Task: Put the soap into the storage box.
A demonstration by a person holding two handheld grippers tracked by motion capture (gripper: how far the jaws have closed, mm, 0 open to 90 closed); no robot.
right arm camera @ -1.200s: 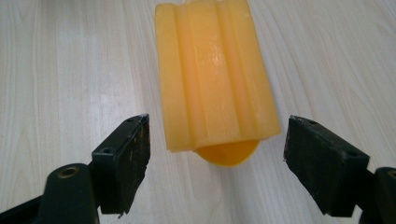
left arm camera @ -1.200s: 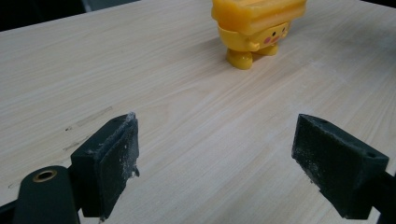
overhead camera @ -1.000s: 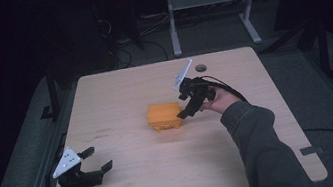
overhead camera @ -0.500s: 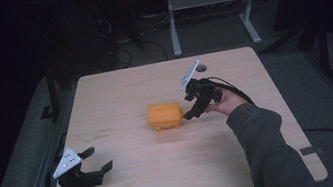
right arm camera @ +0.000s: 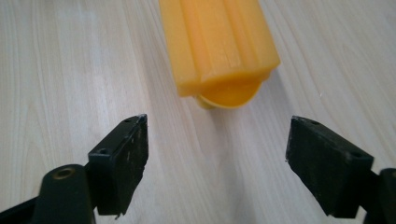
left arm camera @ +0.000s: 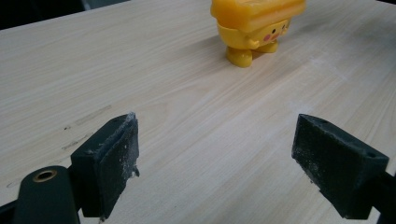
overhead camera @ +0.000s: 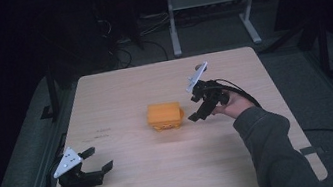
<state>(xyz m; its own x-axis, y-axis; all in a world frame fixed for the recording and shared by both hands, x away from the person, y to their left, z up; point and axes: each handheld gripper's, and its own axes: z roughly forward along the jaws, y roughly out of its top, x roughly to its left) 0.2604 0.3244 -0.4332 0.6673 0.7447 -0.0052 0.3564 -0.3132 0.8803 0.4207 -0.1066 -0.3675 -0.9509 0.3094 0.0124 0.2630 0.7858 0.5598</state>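
An orange-yellow toy figure [overhead camera: 164, 115] with a flat block-shaped top stands upright near the middle of the wooden table [overhead camera: 118, 91]. In the left gripper view the toy [left arm camera: 254, 25] shows a small face and short feet. My right gripper [overhead camera: 197, 111] hovers just to the toy's right, open, its jaws pointing at it with nothing between them. The right gripper view looks down on the toy's [right arm camera: 217, 46] top, just beyond my right gripper [right arm camera: 215, 163]. My left gripper [overhead camera: 96, 160] rests open near the table's front left corner, far from the toy.
The table's edges are close to my left gripper at the front and left. Behind the table a white desk frame [overhead camera: 207, 11] stands on a dark floor with cables [overhead camera: 121, 45]. A sleeve [overhead camera: 270, 153] lies over the table's right front.
My right gripper has drawn back to the right from the toy and dropped lower, with the hand moving along. The toy and my left gripper stay where they were.
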